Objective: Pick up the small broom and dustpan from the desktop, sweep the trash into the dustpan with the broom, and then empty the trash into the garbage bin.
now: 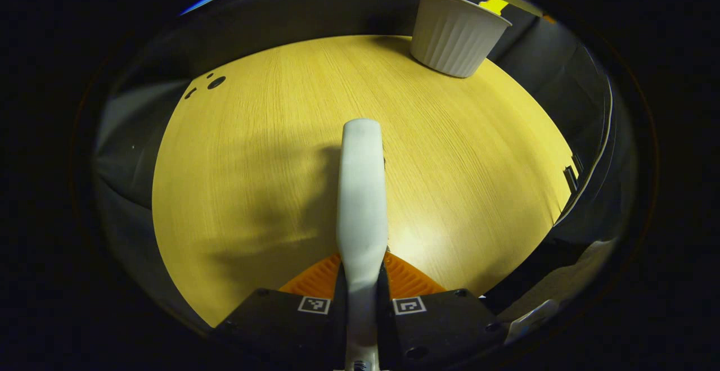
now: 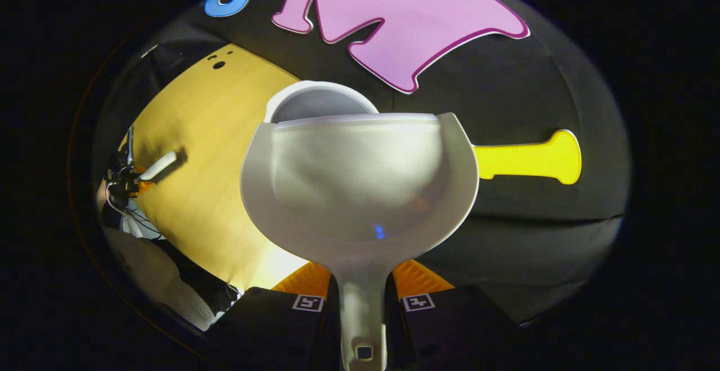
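Note:
In the left gripper view, my left gripper is shut on the small white broom, which points forward over the yellow wooden desktop; its bristles are hidden. The white ribbed garbage bin stands at the desktop's far right. In the right gripper view, my right gripper is shut on the handle of the white dustpan. The pan is held up in the air, right in front of the bin's rim. Far off at the left, the left gripper holds the broom above the desktop.
Dark round holes mark the desktop's far left corner. The desktop's right edge drops off beside the booth wall. A person's pale sleeve shows at the lower left of the right gripper view.

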